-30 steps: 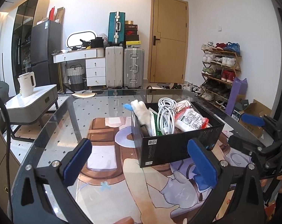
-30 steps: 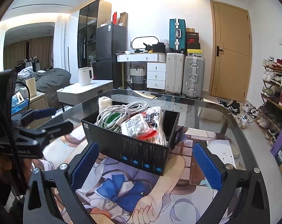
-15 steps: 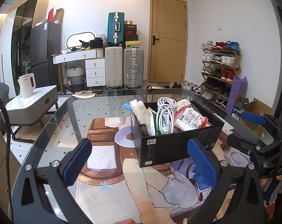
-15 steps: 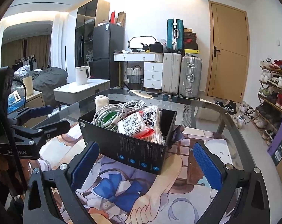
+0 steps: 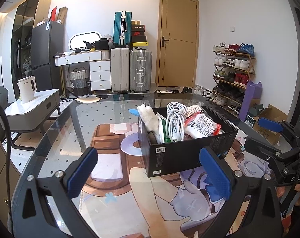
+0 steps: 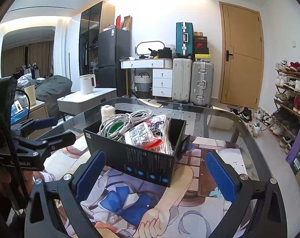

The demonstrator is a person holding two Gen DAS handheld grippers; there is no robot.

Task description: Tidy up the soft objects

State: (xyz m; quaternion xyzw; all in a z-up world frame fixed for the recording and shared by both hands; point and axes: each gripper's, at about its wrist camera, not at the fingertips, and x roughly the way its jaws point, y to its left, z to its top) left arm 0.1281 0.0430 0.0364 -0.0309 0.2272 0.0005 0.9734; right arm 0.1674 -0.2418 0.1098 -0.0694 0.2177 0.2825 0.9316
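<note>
With both your left gripper (image 5: 148, 171) and right gripper (image 6: 155, 173) spread wide and empty just short of the black box (image 6: 142, 162), whose cable coil (image 6: 126, 121) and packet (image 6: 142, 136) heap above its rim, a careless grab could drag neighbours out.

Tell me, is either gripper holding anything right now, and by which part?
Nothing is held. The left gripper and right gripper are both open and empty, short of the black box.
</note>
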